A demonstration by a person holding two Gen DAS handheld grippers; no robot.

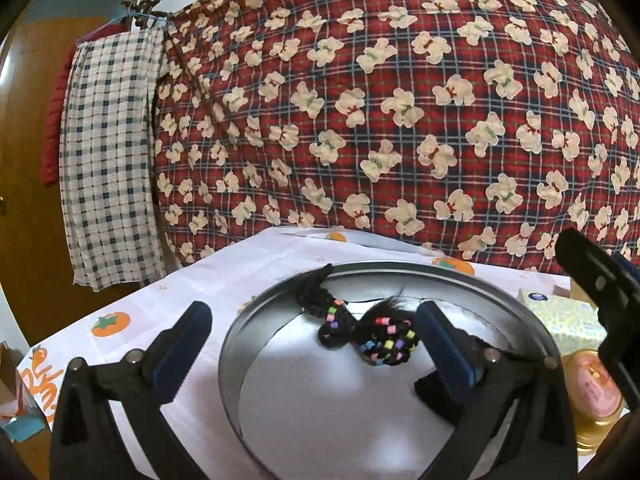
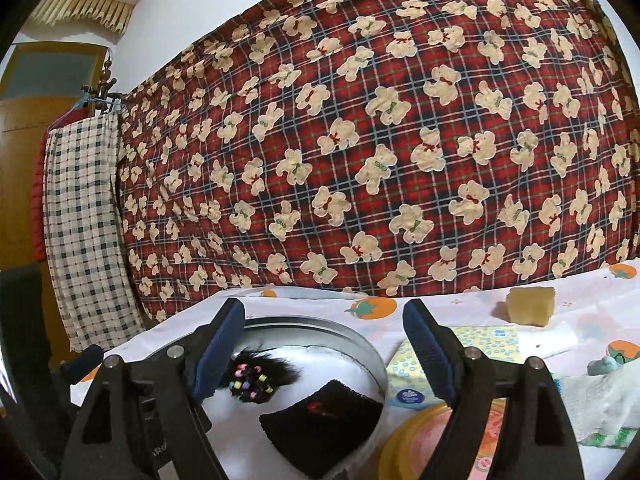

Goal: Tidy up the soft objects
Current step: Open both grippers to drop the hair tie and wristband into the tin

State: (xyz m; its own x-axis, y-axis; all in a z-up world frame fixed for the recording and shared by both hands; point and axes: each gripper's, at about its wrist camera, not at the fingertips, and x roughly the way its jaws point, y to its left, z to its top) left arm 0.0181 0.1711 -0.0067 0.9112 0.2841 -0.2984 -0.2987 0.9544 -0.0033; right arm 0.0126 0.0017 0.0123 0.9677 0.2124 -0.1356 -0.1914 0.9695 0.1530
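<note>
Both grippers spread over the pan (image 1: 240,340).
Left gripper (image 1: 316,332) and right gripper (image 2: 324,344) grip nothing; braid (image 1: 360,332) and black cloth (image 2: 324,420) lie inside the pan.

1. The right gripper (image 1: 600,300) shows in the left view only as one dark finger, cut by the right edge.
2. The black cloth (image 2: 320,420) is partly behind the left gripper's right finger (image 1: 444,344) in the left view.
3. The tin (image 1: 592,396) is cut off by gripper parts in both views.
4. The tissue pack's (image 2: 416,376) small print is unreadable.
5. The tray's (image 1: 400,270) near rim runs off the bottom edge.
</note>
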